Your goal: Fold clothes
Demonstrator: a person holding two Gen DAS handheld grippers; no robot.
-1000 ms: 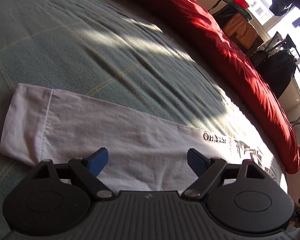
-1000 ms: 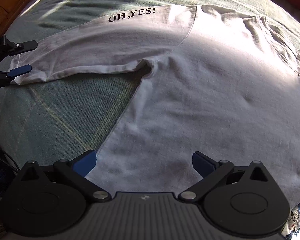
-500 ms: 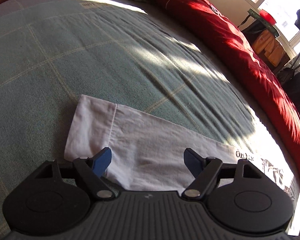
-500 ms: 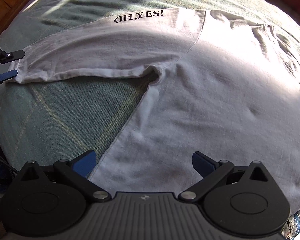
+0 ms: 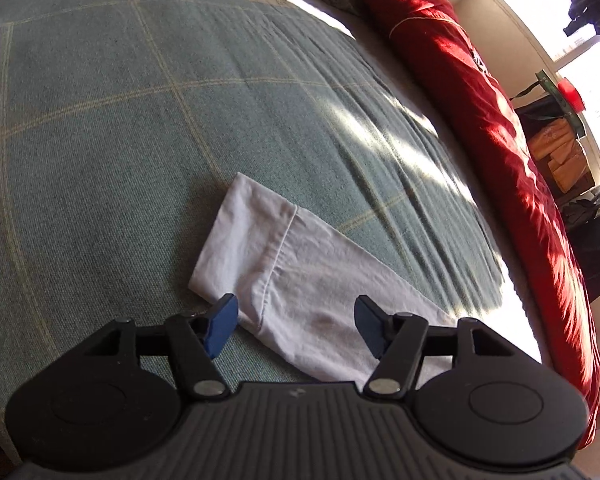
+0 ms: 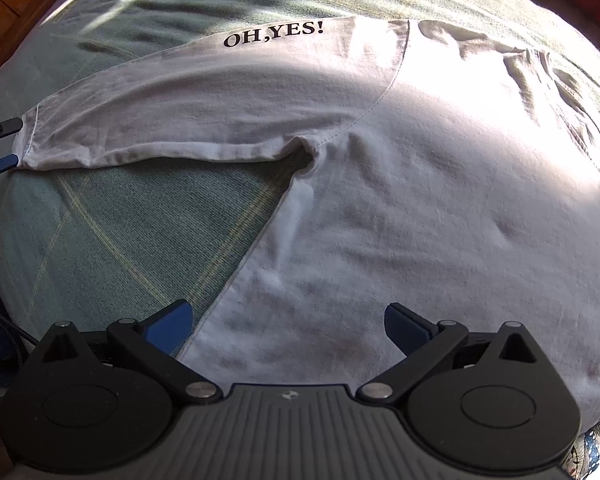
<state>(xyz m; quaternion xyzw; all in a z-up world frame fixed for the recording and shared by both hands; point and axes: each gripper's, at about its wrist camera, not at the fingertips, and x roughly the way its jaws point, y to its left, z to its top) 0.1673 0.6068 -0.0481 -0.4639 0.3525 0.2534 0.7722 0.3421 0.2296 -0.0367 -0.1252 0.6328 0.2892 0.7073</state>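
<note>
A white long-sleeved shirt printed "OH,YES!" lies flat on the bed. Its left sleeve stretches out, the cuff end pointing away in the left wrist view. My left gripper sits low over the sleeve just behind the cuff, jaws closing, with the cloth between the blue pads but not pinched. In the right wrist view it shows at the cuff, left gripper. My right gripper stands open over the shirt's side edge below the armpit, holding nothing.
The shirt rests on a green checked bedcover. A red duvet runs along the far side of the bed. Wooden furniture borders the bed's corner. Bags and clothes stand by a bright window.
My left gripper slid along the sleeve toward the cuff, rolled somewhat, and its jaws narrowed. The right gripper stayed nearly still over the shirt's side.
</note>
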